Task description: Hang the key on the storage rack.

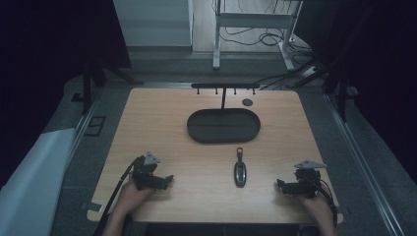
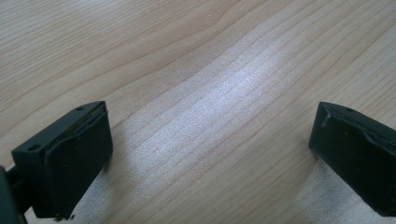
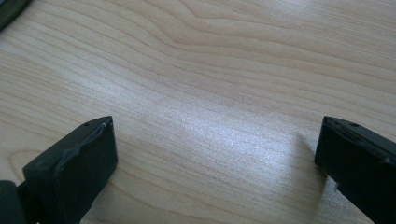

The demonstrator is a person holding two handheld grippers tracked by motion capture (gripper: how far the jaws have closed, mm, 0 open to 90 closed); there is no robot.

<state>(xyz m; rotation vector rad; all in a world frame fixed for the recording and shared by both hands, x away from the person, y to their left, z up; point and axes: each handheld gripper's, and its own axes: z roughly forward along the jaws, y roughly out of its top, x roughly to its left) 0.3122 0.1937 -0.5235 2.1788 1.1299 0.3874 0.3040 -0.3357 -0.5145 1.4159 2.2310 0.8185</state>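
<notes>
While resting low on the wooden table (image 1: pixel 162 128), I am holding nothing.
Left gripper (image 2: pixel 210 154): jaws standing spread wide over bare wood.
Right gripper (image 3: pixel 217 163): jaws spreading wide too.
Car key (image 1: pixel 240 169): lying between my grippers, nearer the right.
Black tray (image 1: pixel 223 126): sitting beyond the key.

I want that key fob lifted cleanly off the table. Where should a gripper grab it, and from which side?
Grip the key fob across its narrow width at the wider lower body, coming straight down from above. It lies flat, long axis pointing away from the person, so the jaws should close on its left and right edges. The right gripper, open, looks somewhat nearer.
</notes>
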